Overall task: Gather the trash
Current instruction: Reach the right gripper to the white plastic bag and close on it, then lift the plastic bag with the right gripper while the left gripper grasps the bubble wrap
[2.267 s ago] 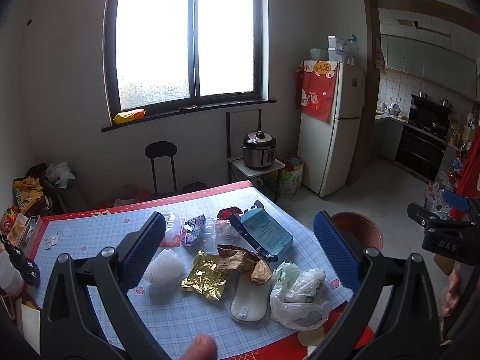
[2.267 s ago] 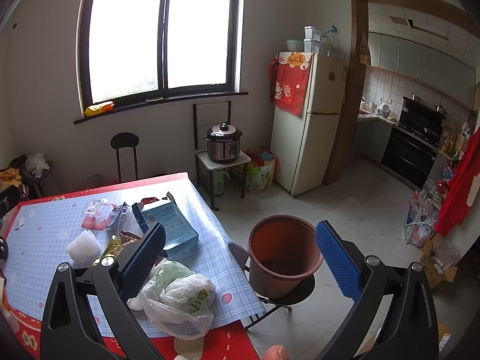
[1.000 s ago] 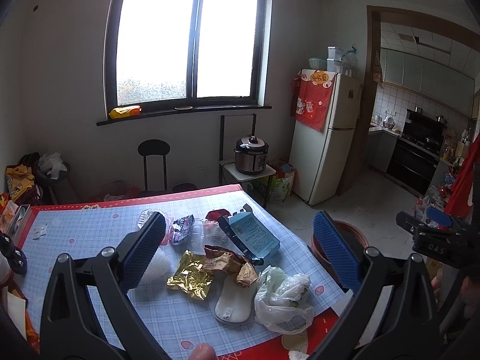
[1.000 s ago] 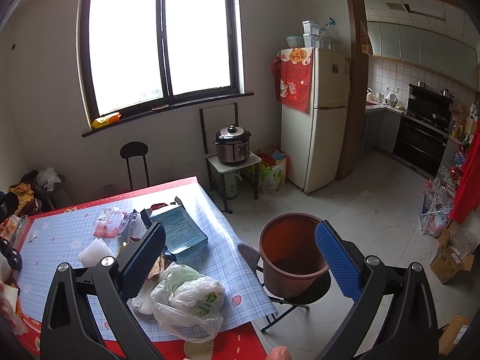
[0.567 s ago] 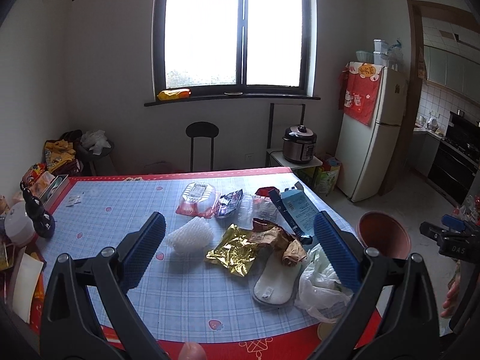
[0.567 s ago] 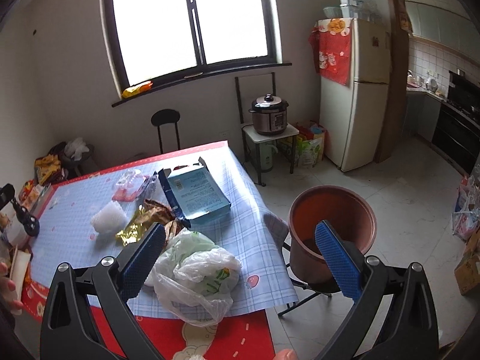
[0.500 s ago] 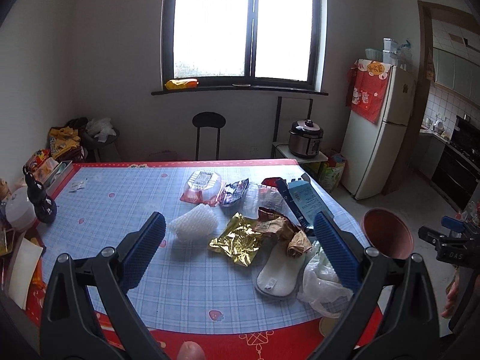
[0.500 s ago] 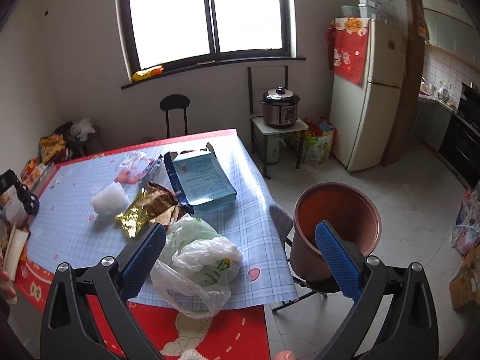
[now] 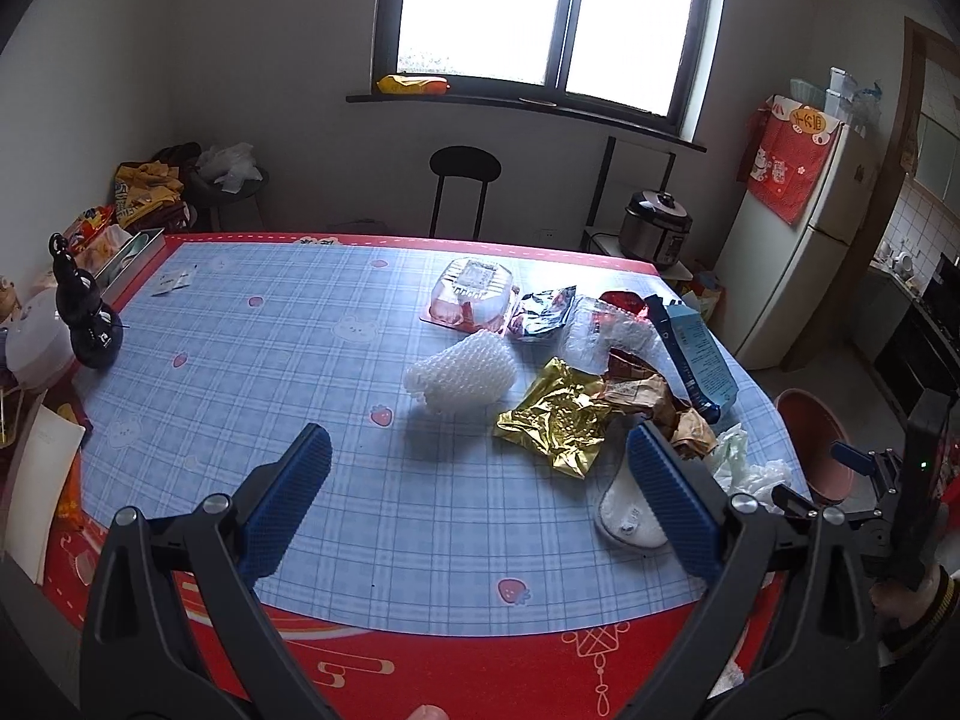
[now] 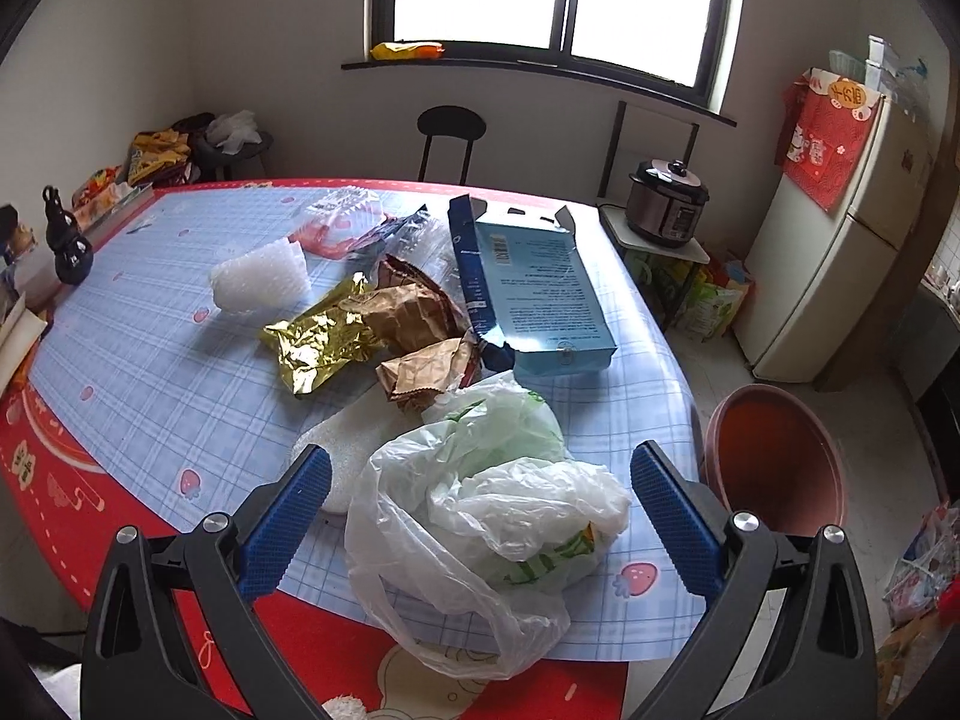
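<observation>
Trash lies in a heap on the blue checked tablecloth (image 9: 252, 396): a white foam net (image 9: 462, 371), a gold foil wrapper (image 9: 555, 423), crumpled brown wrappers (image 10: 414, 312), a flattened blue carton (image 10: 534, 288), a clear plastic tray (image 9: 471, 291), a white insole-shaped pad (image 9: 627, 513) and a crumpled plastic bag (image 10: 486, 516). My left gripper (image 9: 480, 504) hangs open above the table's near edge, nothing between its fingers. My right gripper (image 10: 480, 513) is open with the plastic bag showing between its fingers. A terracotta-coloured bin (image 10: 774, 468) stands beside the table's right edge.
A black gourd-shaped figure (image 9: 84, 312) and boxes sit at the table's left edge. Behind the table stand a black stool (image 9: 463, 180), a rice cooker (image 10: 669, 204) on a small stand and a fridge (image 10: 840, 240). The right-hand gripper body shows in the left wrist view (image 9: 900, 510).
Both grippers have tilted down and come closer over the table. The right gripper has swung left, so the plastic bag now lies between its fingers. Both stay open.
</observation>
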`<state>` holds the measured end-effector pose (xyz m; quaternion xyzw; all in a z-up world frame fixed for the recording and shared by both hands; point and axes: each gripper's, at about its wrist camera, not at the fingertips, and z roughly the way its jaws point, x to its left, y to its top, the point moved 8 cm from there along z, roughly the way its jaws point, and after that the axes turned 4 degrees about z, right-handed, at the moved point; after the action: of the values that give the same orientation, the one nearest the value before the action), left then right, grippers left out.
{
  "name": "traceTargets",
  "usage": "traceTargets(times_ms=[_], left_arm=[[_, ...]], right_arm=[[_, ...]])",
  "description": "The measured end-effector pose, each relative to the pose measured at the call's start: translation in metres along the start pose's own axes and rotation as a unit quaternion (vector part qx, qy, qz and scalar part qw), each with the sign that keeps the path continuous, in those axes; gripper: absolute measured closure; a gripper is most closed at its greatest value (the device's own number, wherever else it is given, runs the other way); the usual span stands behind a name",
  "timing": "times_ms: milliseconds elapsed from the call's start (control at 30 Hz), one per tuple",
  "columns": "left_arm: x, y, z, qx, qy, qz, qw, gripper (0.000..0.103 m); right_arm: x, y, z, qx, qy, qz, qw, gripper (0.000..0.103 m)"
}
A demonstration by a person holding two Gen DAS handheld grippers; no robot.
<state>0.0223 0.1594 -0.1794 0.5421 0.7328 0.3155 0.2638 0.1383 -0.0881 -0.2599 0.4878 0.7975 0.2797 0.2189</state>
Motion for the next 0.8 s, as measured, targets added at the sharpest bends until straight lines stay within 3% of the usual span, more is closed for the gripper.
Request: traceTargets(times_ms=[167,300,467,533,567,600,700,800], left_arm=[[0.033,-0.002,0.016,0.013,-0.013,-0.012,0.9998,0.006],[0.053,-0.003,0.035,0.027,-0.023,-0.019,0.9992,0.006],[0.055,-0.001,0.057,0.041,-0.056,-0.009,0.9975,0.006],[0.053,0.000,0.064,0.043,-0.070,-0.002,0.9966,0.006],[0.051,0.001,0.067,0.044,-0.077,-0.001,0.9961,0.006],[0.049,0.001,0.071,0.046,-0.083,0.000,0.9955,0.006],[0.041,0.002,0.079,0.048,-0.103,0.009,0.9935,0.006],[0.030,0.003,0.085,0.048,-0.123,0.022,0.9909,0.006]], right_arm=[[0.020,-0.016,0.043,0.041,-0.040,-0.037,0.998,0.005],[0.015,-0.037,0.069,0.090,-0.085,-0.029,0.992,0.005],[0.017,-0.050,0.078,0.110,-0.102,-0.021,0.988,0.007],[0.018,-0.048,0.075,0.112,-0.095,-0.012,0.989,0.034],[0.016,-0.048,0.072,0.116,-0.092,-0.005,0.989,0.054],[0.013,-0.048,0.068,0.116,-0.087,0.005,0.989,0.065],[0.005,-0.040,0.049,0.108,-0.074,0.044,0.990,0.083],[-0.001,-0.028,0.022,0.080,-0.071,0.075,0.991,0.087]])
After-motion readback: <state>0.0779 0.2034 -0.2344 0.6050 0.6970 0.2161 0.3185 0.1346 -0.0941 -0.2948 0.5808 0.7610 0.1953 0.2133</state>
